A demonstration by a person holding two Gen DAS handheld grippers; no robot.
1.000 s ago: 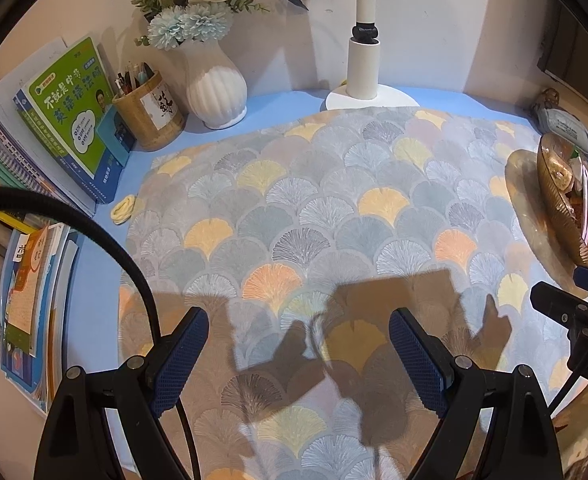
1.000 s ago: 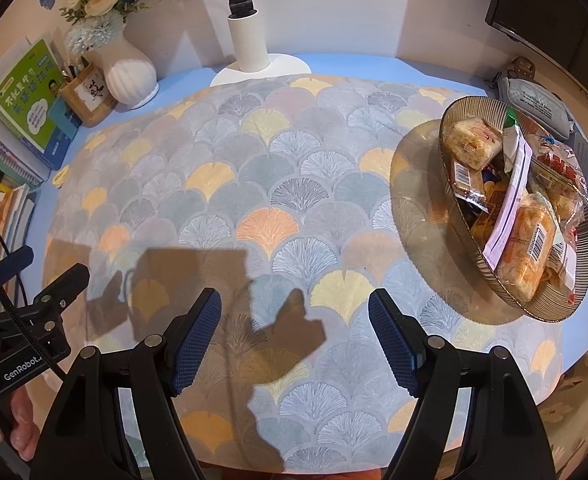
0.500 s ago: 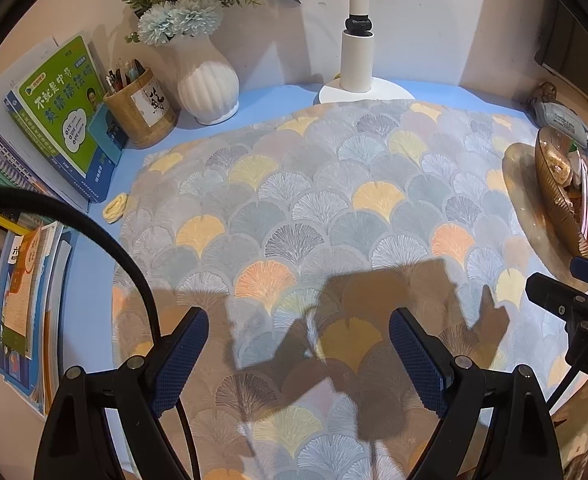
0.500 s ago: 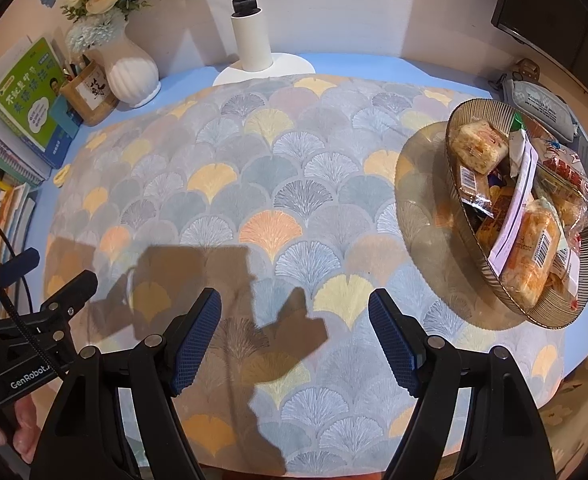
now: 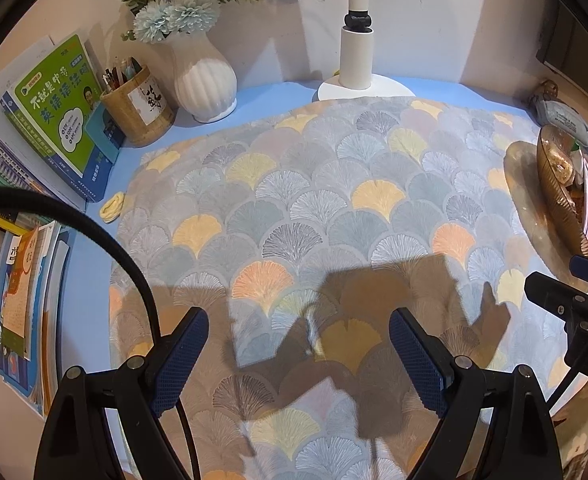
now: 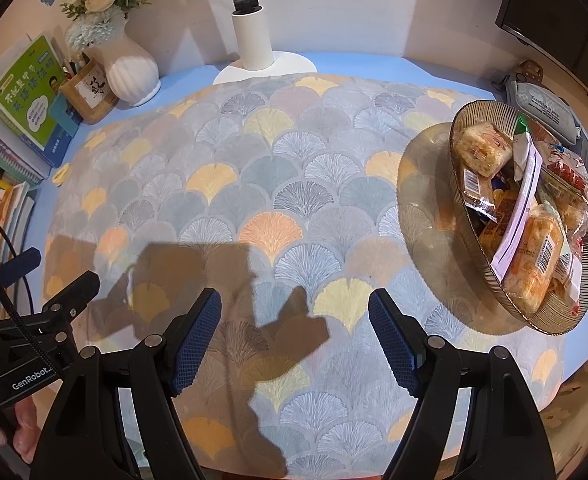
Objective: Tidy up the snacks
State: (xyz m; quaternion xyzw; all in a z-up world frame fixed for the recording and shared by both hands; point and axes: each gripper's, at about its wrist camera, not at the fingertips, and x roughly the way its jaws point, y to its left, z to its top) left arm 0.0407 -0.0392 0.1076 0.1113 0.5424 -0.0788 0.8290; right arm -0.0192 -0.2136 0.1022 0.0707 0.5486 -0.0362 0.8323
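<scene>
A blue table [image 6: 346,62] is mostly covered by a cloth printed with grey, yellow and orange fan-shaped leaves [image 6: 253,184]. On the cloth's right side sits an oval, ribbed, amber glass bowl [image 6: 550,316] piled with wrapped snacks [image 6: 534,264], among them pale cakes in clear packets and a red-printed bag; in the left wrist view only the bowl's near wall shows at the right edge [image 5: 554,192].

The left gripper [image 5: 298,344] hangs above the bare cloth with its blue-padded fingers [image 5: 181,356] spread wide and nothing between them. The right gripper [image 6: 294,332] hangs likewise over the cloth, left of the bowl and apart from it, its fingers [image 6: 394,340] also well apart and empty. Both cast shadows on the cloth.

Along the back wall stand a white ribbed vase of pale flowers [image 5: 203,76], a bamboo pen holder [image 5: 137,108] just beside it, a green-covered book [image 5: 59,100] leaning further left, and a white lamp base [image 5: 362,88]. A grey pouch [image 6: 546,110] lies behind the bowl
</scene>
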